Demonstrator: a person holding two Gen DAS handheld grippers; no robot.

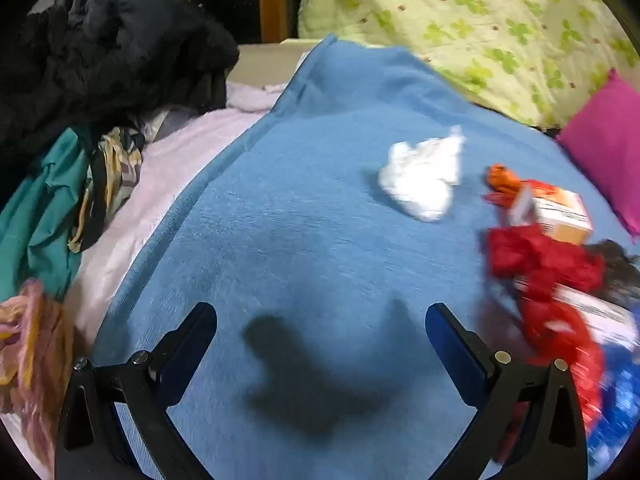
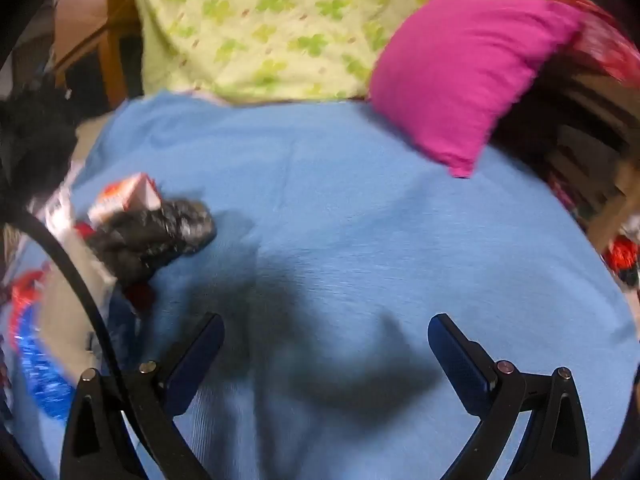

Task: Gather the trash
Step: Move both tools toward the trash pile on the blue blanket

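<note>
A crumpled white tissue (image 1: pixel 422 178) lies on the blue blanket (image 1: pixel 304 216), with a small orange carton (image 1: pixel 560 214) and red wrappers (image 1: pixel 540 260) just beside it and a crumpled black bag (image 2: pixel 156 236) against the carton. Left hand-held gripper (image 1: pixel 320 328) and right hand-held gripper (image 2: pixel 326 340) hover released, grasping nothing.

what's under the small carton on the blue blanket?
The small carton rests partly on a crumpled black bag and red wrappers, on the blue blanket. Anything beneath that pile is hidden.
</note>
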